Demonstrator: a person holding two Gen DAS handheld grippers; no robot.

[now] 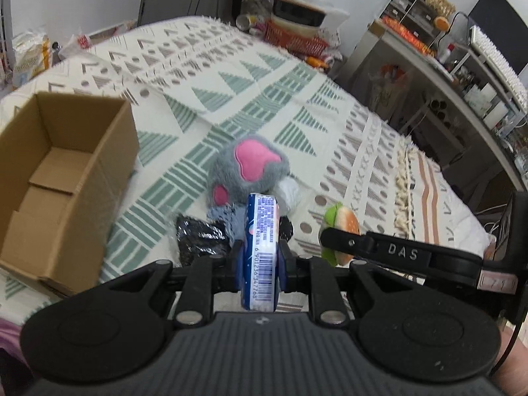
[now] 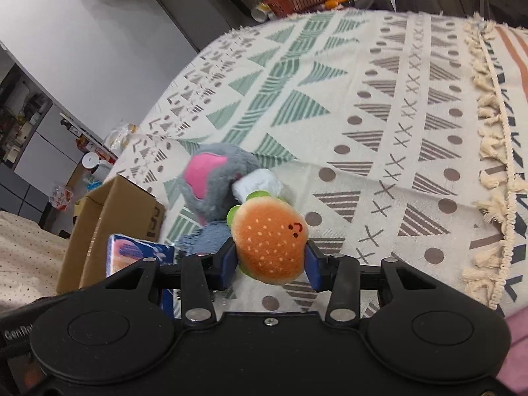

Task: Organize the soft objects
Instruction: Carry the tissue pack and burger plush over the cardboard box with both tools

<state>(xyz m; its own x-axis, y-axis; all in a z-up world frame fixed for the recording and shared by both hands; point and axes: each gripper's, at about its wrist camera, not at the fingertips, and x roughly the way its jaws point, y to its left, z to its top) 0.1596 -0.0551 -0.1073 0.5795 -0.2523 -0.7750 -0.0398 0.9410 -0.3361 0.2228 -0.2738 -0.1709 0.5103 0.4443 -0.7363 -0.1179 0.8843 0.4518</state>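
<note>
My left gripper (image 1: 259,260) is shut on a blue and white tissue pack (image 1: 260,247), held edge-up with its barcode facing me. My right gripper (image 2: 270,260) is shut on a plush hamburger (image 2: 269,242); that hamburger (image 1: 340,227) shows at the right of the left wrist view, pinched by the other gripper's finger. A grey plush with pink patches (image 1: 250,168) lies on the patterned blanket (image 1: 297,105) just ahead, with a white soft item (image 1: 287,191) beside it. A shiny black packet (image 1: 198,237) lies left of the tissue pack. An open cardboard box (image 1: 62,178) stands at the left.
The blanket's tasselled edge (image 1: 406,178) runs along the right. A cluttered desk and shelves (image 1: 462,66) stand beyond it. An orange basket (image 1: 293,38) and piled containers sit past the bed's far end. Bags (image 1: 29,56) lie at the far left.
</note>
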